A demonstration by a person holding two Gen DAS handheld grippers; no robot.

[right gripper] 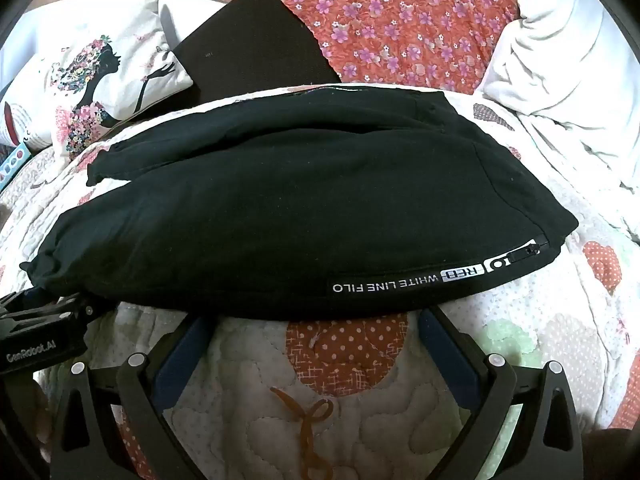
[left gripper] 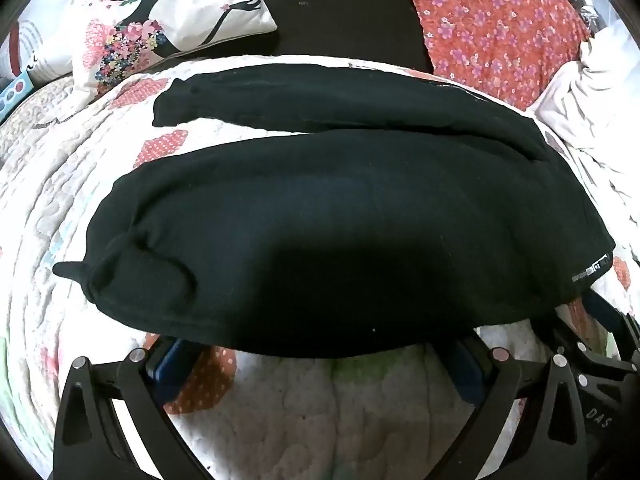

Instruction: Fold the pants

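Observation:
Black pants (left gripper: 320,220) lie flat on a quilted bedspread, legs running left, one leg nearer and one farther. In the right wrist view the pants (right gripper: 300,208) show a white-lettered strip and a zipper near the waist at the right. My left gripper (left gripper: 320,354) is open, its blue-padded fingers (left gripper: 168,368) at the near edge of the near leg, tips under the cloth's rim. My right gripper (right gripper: 314,322) is open at the near edge by the lettered strip. The left gripper also shows in the right wrist view (right gripper: 44,320), at the leg's left end.
The quilt (left gripper: 304,420) covers the bed. A white pillow with a flower-woman print (left gripper: 160,20) lies at the back left, a black cloth (left gripper: 340,12) behind the pants, a red flowered cover (left gripper: 500,28) at the back right, and crumpled white fabric (right gripper: 568,60) at the right.

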